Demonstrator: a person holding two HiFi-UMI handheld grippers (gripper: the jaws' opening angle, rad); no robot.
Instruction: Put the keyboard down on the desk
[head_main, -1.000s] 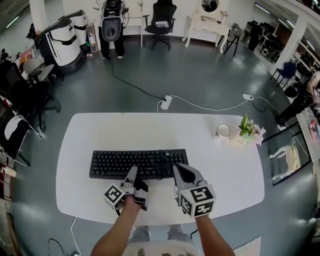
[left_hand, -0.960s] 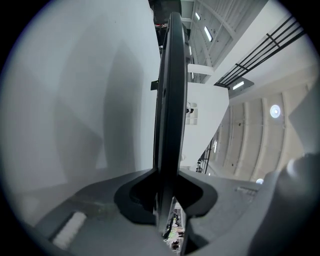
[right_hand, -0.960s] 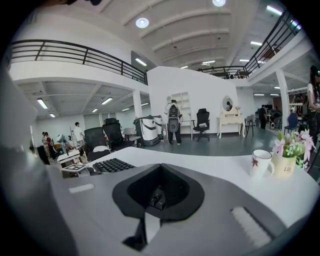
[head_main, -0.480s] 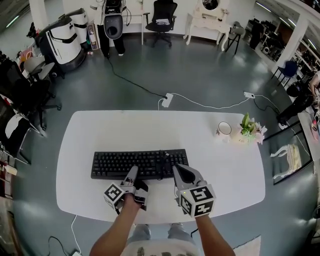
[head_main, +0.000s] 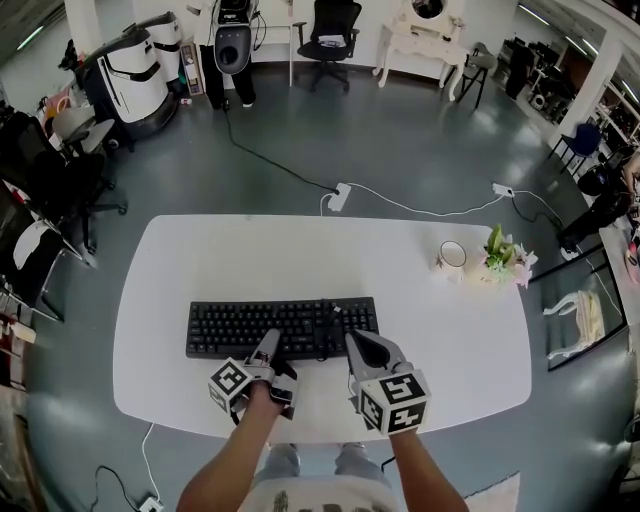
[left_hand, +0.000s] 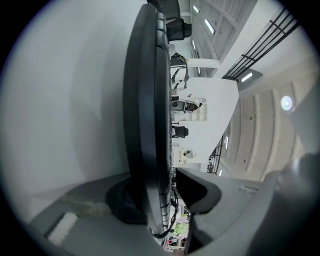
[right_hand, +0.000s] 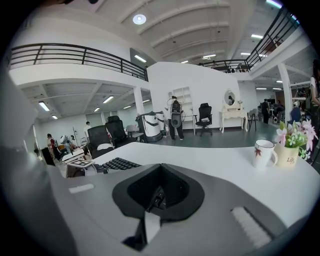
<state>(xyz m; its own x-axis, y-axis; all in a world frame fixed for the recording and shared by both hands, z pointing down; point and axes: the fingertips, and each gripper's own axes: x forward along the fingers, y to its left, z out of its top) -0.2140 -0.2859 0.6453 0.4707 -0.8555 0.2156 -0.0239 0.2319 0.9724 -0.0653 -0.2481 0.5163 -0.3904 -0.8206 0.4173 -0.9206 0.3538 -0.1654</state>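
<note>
The black keyboard (head_main: 280, 328) lies flat on the white desk (head_main: 300, 250), a little left of the middle. My left gripper (head_main: 268, 345) is at the keyboard's near edge. In the left gripper view the keyboard's edge (left_hand: 147, 100) stands between the jaws of my left gripper (left_hand: 160, 200). These jaws have just been opening, and a gap shows on one side of the edge. My right gripper (head_main: 357, 340) rests with its tip at the keyboard's near right corner. It is shut on nothing (right_hand: 159, 192), and the keyboard (right_hand: 117, 163) lies to its left.
A white mug (head_main: 451, 257) and a small pot of flowers (head_main: 497, 262) stand at the desk's far right. A power strip (head_main: 339, 197) with cables lies on the floor beyond the desk. Office chairs and machines stand around the room.
The keyboard and both grippers stay where they were. Only the head view has shifted a little.
</note>
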